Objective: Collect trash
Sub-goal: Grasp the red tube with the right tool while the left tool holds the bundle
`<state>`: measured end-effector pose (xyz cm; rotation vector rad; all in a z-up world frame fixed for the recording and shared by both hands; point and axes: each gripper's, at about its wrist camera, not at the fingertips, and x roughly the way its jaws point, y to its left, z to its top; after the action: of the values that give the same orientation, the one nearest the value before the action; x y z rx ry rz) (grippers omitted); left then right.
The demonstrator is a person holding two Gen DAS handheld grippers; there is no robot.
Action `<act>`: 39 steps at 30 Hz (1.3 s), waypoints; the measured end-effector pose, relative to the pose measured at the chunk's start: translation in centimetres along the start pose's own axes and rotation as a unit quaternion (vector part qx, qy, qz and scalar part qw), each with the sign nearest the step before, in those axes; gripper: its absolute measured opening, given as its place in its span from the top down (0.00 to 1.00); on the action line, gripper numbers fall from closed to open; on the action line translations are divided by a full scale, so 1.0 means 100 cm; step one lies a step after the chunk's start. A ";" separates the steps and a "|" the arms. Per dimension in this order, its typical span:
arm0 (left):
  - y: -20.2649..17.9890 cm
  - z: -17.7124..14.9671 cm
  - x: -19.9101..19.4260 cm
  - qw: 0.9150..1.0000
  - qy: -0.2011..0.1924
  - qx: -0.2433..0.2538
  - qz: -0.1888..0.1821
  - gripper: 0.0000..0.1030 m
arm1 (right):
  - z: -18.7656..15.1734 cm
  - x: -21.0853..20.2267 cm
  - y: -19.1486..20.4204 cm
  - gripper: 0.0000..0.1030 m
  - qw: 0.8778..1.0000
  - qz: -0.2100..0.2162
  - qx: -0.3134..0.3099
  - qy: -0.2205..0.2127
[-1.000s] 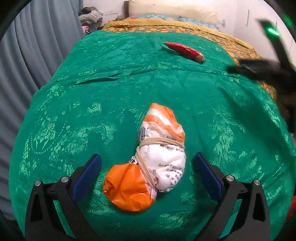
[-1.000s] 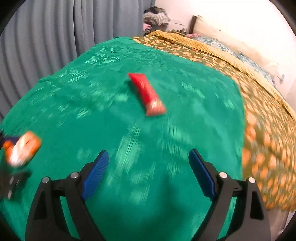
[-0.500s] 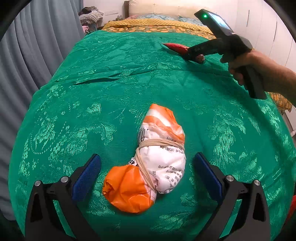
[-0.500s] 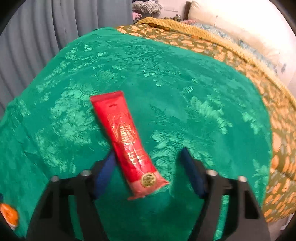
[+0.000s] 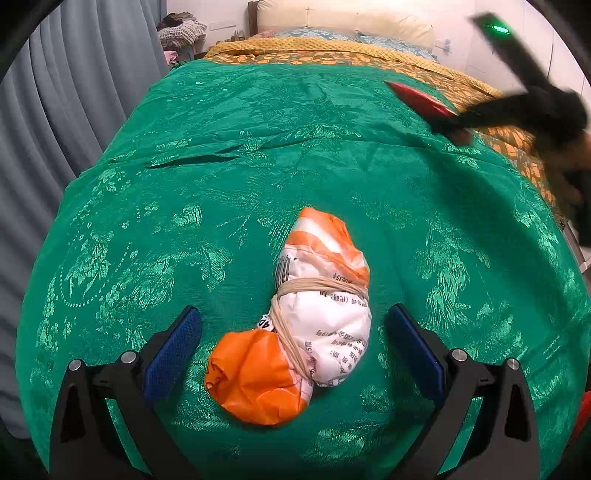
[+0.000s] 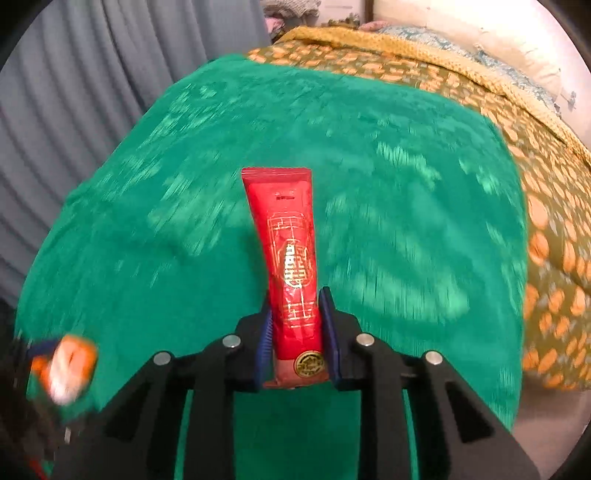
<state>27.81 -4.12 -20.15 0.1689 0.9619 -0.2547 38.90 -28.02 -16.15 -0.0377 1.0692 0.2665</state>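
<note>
An orange and white plastic bundle (image 5: 258,373) tied with string lies on the green bedspread (image 5: 221,147). My left gripper (image 5: 295,321) stands open over it, one blue pad on each side, neither touching. At the far right, my right gripper (image 5: 454,123) is blurred, with a red tube (image 5: 417,98) sticking out of it. In the right wrist view the right gripper (image 6: 295,306) has its jaws closing, and the pads press on the cap end of the red tube (image 6: 286,229), which is raised off the cover. The bundle (image 6: 68,363) shows blurred at the lower left.
A grey curtain (image 5: 55,129) hangs along the left side of the bed. A yellow patterned blanket (image 6: 535,221) covers the far and right part. Pillows (image 5: 351,22) lie at the head, and a heap of clothes (image 5: 181,29) sits beyond the far left corner.
My right gripper came in over the red tube, closed its jaws on it and carried it off the cover toward the right. The left gripper and the bundle stayed put.
</note>
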 end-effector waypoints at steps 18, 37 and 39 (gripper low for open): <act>0.001 -0.001 -0.005 1.000 -0.010 0.005 -0.025 0.04 | -0.154 -0.054 0.030 0.55 0.999 -0.029 0.006 0.022; -0.004 0.002 0.000 1.000 -0.009 0.018 -0.004 0.10 | -0.149 -0.043 0.033 0.54 0.999 -0.038 0.004 0.008; -0.004 0.002 0.000 1.000 -0.008 0.016 -0.006 0.10 | -0.149 -0.043 0.033 0.51 0.999 -0.042 0.003 0.009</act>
<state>27.91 -4.53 -20.07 0.1896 0.9444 -0.2813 23.38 -28.09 -19.26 -0.0792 1.0838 0.1878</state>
